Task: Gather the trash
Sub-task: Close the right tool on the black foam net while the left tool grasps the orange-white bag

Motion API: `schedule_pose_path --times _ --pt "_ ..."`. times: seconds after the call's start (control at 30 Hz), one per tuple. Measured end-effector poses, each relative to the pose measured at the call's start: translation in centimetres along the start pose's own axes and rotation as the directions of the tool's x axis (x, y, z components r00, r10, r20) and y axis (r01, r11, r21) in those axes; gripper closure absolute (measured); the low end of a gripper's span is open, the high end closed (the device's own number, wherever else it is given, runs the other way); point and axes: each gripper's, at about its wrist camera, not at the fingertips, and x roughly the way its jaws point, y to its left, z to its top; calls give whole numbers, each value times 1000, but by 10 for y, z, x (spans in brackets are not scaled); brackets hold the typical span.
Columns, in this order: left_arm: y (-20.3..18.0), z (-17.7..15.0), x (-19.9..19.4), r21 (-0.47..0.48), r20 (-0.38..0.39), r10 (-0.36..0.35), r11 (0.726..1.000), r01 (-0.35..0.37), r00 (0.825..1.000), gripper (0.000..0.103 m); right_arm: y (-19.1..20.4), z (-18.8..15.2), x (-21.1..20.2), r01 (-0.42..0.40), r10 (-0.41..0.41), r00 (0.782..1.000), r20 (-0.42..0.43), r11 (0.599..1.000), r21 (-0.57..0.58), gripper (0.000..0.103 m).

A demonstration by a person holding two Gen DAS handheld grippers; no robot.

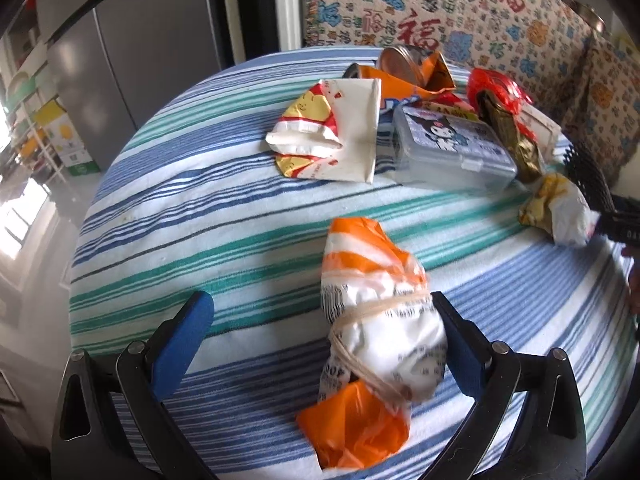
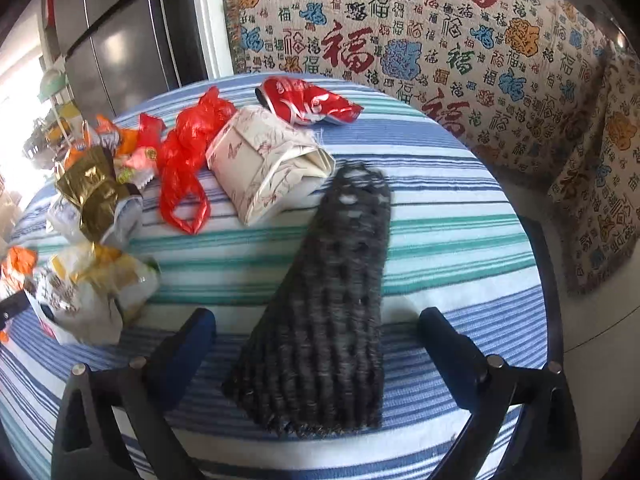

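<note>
Trash lies on a round table with a striped cloth [image 1: 224, 216]. My left gripper [image 1: 324, 316] is open around an orange and white bag [image 1: 376, 320] tied with a rubber band; the bag leans against the right finger [image 1: 460, 344]. My right gripper [image 2: 316, 328] is open, and a black mesh piece [image 2: 332, 316] lies between its fingers without touching them. Beyond lie a folded patterned paper box [image 2: 268, 160], a crushed red can [image 2: 308, 100], a red plastic bag [image 2: 188, 152] and a gold wrapper [image 2: 92, 188].
A red and white paper wrapper [image 1: 332, 128], a clear plastic box with a cartoon label [image 1: 452, 144], an orange wrapper and tin lid [image 1: 404, 68] and a yellow and white wrapper [image 1: 560, 208] sit at the back. A patterned sofa [image 2: 480, 40] stands behind the table.
</note>
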Motion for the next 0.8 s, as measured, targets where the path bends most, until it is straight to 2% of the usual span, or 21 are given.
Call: schedule_pose_path --times 0.4,0.53,0.63,0.67,0.7,0.73,0.77,0.8 --pt "2 -11 -8 -16 4 14 1000 -14 1000 1 -13 -2 -9 14 -14 1000 -8 1000 24 0" --pt "0 -13 -16 -6 34 12 1000 -12 999 29 -20 -4 -19 3 -2 1000 -24 999 41 1" --pt "-2 -14 -20 -2 37 8 1000 -8 999 43 -21 1 -41 -2 -2 998 69 999 51 2" --pt "-3 -13 -20 -1 35 8 1000 -8 999 45 -21 4 -43 -8 4 997 73 999 53 15" --pt "-4 -12 -20 0 34 3 1000 -3 999 49 -21 8 -38 -21 19 999 37 999 46 31" --pt "-7 -11 -20 4 35 4 1000 -4 999 52 -20 10 -28 -31 32 999 -21 999 38 74" --pt "-9 -10 -20 7 35 0 1000 0 999 56 -22 12 -25 -82 84 996 -40 995 55 78" --pt "-10 -11 -23 5 42 -9 1000 9 999 58 -24 14 -27 -86 89 995 -41 994 71 84"
